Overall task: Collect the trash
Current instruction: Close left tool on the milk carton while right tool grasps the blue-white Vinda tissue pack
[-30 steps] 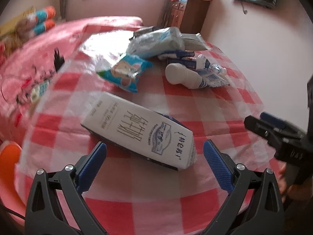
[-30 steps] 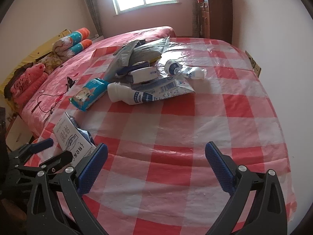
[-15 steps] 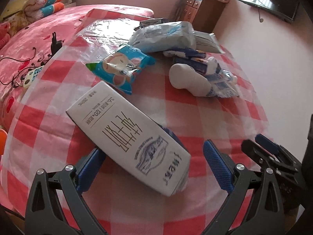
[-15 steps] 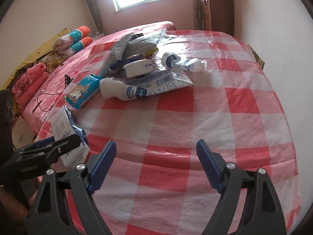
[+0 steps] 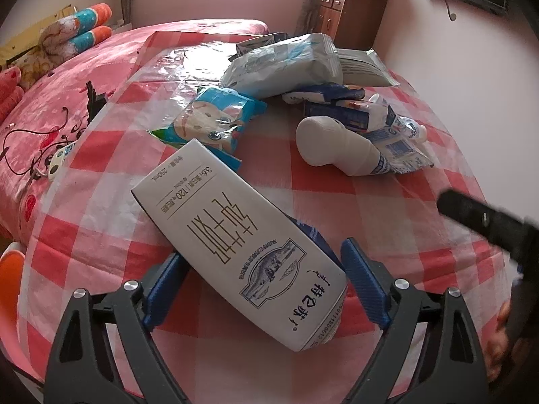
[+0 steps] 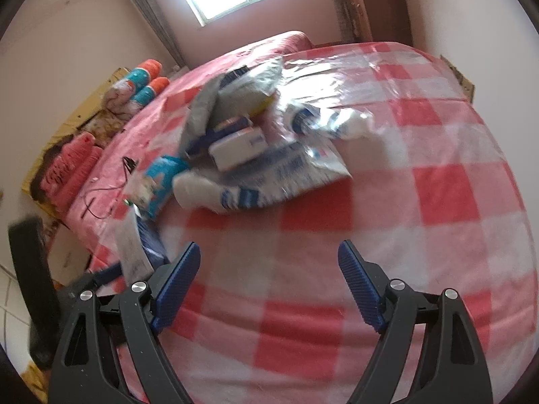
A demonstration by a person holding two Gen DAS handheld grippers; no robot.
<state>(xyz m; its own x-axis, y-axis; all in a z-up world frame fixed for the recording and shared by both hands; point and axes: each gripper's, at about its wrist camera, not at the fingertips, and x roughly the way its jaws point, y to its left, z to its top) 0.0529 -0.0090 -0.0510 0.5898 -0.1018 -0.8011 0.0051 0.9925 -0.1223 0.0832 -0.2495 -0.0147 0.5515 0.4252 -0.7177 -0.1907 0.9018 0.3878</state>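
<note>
A white milk carton [image 5: 242,239] lies slanted on the red-and-white checked table [image 5: 387,202], its lower end between the blue pads of my left gripper [image 5: 266,279], which has closed in against the carton's sides. The carton also shows at the left edge in the blurred right wrist view [image 6: 133,245]. My right gripper [image 6: 269,269] is open and empty above the table's near part. More trash lies further back: a white bottle [image 5: 340,148], a blue snack packet [image 5: 209,121] and a pile of plastic bags [image 5: 286,64].
A bed with a pink cover [image 5: 67,94] and rolled blankets stands left of the table. A wooden cabinet [image 5: 350,13] stands at the back by the pink wall. An orange seat [image 5: 10,269] shows at the lower left. My right gripper's arm [image 5: 488,222] crosses at right.
My left gripper has moved forward and narrowed around the milk carton's lower end. My right gripper has swung and tilted, its view now blurred, with its fingers a little closer together.
</note>
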